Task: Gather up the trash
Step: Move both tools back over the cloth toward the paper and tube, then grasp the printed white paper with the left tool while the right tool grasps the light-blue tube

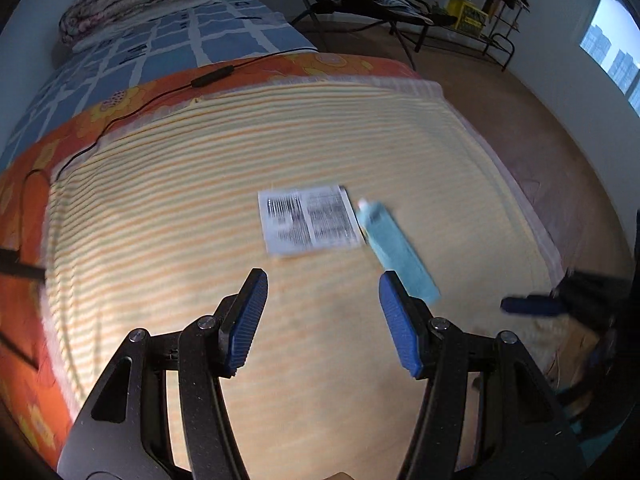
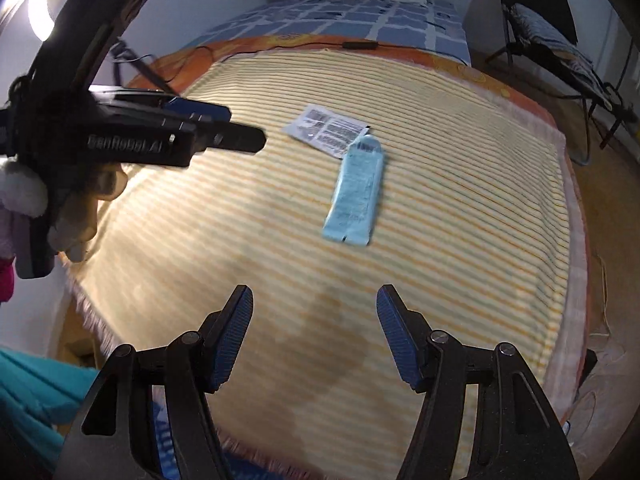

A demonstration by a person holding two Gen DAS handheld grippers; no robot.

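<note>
No bin or bag for the trash is clearly visible in either view, so the two pieces of trash lie loose on the yellow striped blanket (image 1: pixel 320 140) that covers the near part of the bed (image 2: pixel 404 26). The first piece is a white flat packet (image 1: pixel 310 221) with black print, and the second is a light blue sachet (image 2: pixel 355 192), long and narrow; the far end of the sachet touches or slightly overlaps the right corner of the white packet. The left gripper (image 1: pixel 322 320) hangs above the blanket with its blue pads spread apart and nothing between them; the white packet lies just beyond its fingertips, and the blue sachet is to the far right of it, with its near end beside the right finger. The right gripper (image 2: pixel 314 334) is also released and empty; the blue sachet lies farther away, roughly in line with the gap of the jaws, and the white packet is behind it, more to the left. In the right wrist view the left gripper comes in from the left side, held by a person's hand (image 2: pixel 76 216), and it is above the left part of the blanket. A black cable (image 1: pixel 160 94) runs across the orange sheet (image 1: pixel 36 280) at the far edge of the blanket.
</note>
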